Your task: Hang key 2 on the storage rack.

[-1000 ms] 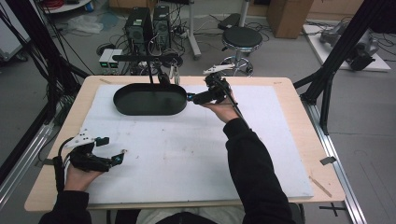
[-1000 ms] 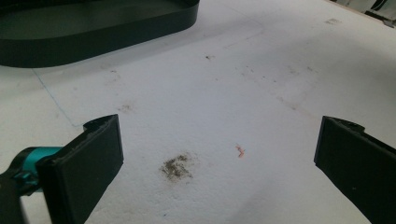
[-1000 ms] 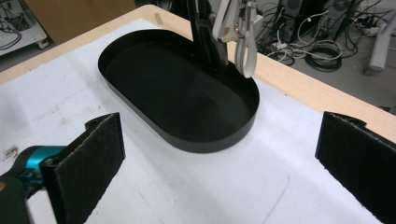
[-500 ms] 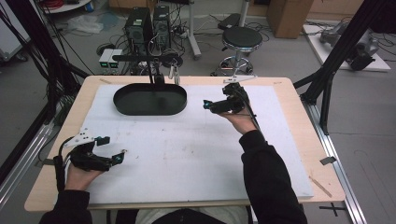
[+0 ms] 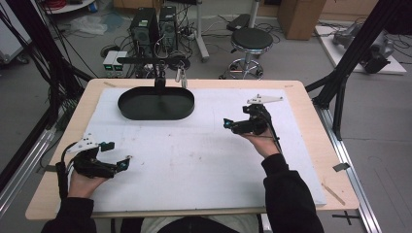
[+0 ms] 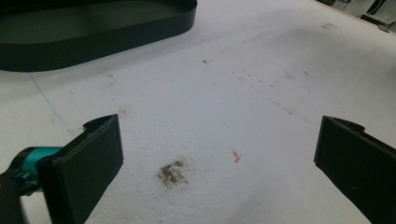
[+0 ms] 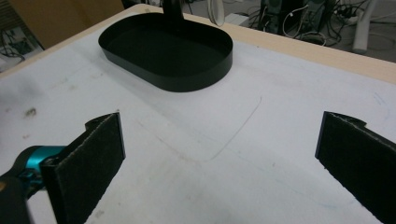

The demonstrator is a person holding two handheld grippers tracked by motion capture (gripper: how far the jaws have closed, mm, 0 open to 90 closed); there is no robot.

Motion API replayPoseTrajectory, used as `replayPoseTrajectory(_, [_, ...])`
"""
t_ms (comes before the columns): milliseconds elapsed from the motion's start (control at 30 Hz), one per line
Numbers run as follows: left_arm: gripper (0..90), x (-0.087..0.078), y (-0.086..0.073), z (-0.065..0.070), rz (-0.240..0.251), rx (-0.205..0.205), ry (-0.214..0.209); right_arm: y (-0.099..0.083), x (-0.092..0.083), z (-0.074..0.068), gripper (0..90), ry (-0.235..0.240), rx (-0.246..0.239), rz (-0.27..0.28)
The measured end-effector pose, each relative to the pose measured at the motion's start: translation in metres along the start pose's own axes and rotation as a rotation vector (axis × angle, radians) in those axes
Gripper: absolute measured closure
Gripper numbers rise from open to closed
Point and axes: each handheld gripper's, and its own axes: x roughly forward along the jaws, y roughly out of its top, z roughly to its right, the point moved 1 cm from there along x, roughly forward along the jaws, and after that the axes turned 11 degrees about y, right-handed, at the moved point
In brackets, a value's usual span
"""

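Note:
A black oval tray (image 5: 155,103) lies empty at the back left of the white mat (image 5: 194,145). My left gripper (image 5: 116,156) rests low over the mat's front left, open, jaws wide apart with nothing between them. My right gripper (image 5: 227,124) is held above the mat right of centre, open and empty, pointing left toward the tray (image 7: 166,51). In the left gripper view the tray's rim (image 6: 93,35) crosses the top, and bare stained mat (image 6: 210,116) lies between the jaws.
A black stand (image 5: 158,68) with hanging clips rises at the table's back edge behind the tray. Dark frame struts (image 5: 340,87) flank the right side. A stool (image 5: 250,41) and computer towers (image 5: 153,24) are on the floor beyond.
My right gripper has drawn back from the tray's right end, moving right and toward me over the mat. The left gripper has stayed put.

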Motion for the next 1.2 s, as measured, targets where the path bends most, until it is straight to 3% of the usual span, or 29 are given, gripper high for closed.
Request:
replayPoseTrajectory(367, [1.7,0.000,0.000,0.001,-0.002,0.001,-0.002,-0.043,-0.026,-0.004,0.7,-0.021,-0.049,-0.017])
replayPoseTrajectory(933, [1.7,0.001,-0.001,0.002,-0.026,0.004,-0.003,-0.096,-0.060,0.007,0.7,-0.080,-0.004,0.015])
replayPoseTrajectory(1200, [1.7,0.001,-0.001,0.003,-0.035,0.011,-0.003,-0.106,-0.075,-0.002,0.7,-0.102,-0.016,0.046])
